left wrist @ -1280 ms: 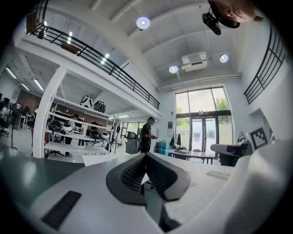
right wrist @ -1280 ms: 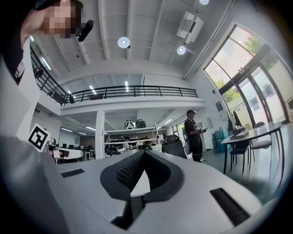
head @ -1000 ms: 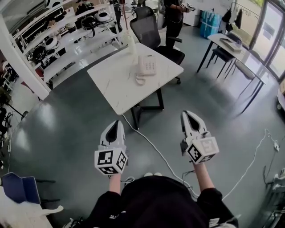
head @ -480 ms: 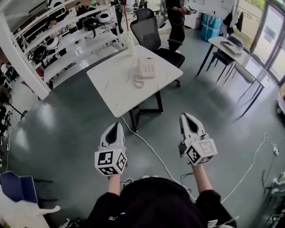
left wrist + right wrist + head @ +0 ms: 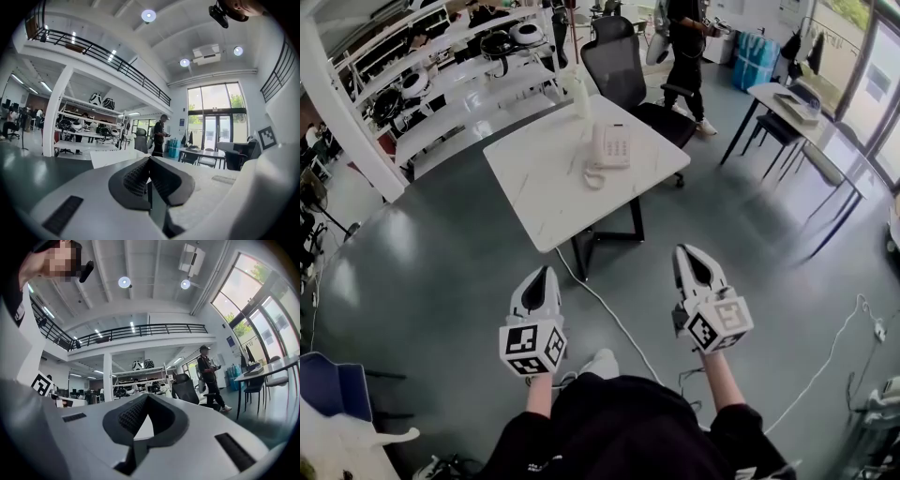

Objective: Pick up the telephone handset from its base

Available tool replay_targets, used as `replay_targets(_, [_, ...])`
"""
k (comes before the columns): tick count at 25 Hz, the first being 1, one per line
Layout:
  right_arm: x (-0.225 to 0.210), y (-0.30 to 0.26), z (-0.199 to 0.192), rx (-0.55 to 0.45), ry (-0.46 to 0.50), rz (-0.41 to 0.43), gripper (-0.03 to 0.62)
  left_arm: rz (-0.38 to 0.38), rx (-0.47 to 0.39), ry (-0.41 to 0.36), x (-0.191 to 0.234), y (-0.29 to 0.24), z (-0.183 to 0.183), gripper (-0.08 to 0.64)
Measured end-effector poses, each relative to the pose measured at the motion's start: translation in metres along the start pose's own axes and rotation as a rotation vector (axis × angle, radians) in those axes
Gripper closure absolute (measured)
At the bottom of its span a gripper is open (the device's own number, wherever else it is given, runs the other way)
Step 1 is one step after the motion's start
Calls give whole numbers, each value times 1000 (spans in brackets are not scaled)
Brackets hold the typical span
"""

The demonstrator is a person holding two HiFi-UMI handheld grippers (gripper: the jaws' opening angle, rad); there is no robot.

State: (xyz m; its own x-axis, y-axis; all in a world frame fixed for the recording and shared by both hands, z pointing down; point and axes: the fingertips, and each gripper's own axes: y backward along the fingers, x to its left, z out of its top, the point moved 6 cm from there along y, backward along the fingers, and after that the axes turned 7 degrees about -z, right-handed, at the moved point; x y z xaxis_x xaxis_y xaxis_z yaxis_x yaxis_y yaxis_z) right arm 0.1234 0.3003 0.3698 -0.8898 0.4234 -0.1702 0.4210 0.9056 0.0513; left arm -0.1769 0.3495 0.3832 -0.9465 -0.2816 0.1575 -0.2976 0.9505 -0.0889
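Handset (image 5: 598,146) rests on telephone base (image 5: 617,145); left tongs (image 5: 547,272) and right tongs (image 5: 682,251) pressed together, empty.

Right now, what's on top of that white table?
A white telephone, handset on its base, coiled cord beside it, and a white bottle behind. The tabletop beneath them is covered.

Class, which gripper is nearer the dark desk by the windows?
Right. In the head view the right gripper is below and left of the dark desk; the left gripper is farther left again.
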Motion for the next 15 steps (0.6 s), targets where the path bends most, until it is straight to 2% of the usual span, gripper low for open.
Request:
replay_targets(7, [-25,-50,-9,12,-14,-2,600,-14,8,1,12,-54,0,561])
replay_targets(15, [-47,-138,-7,11,-13,-9,600,-39,17,7,52,-141,9,561])
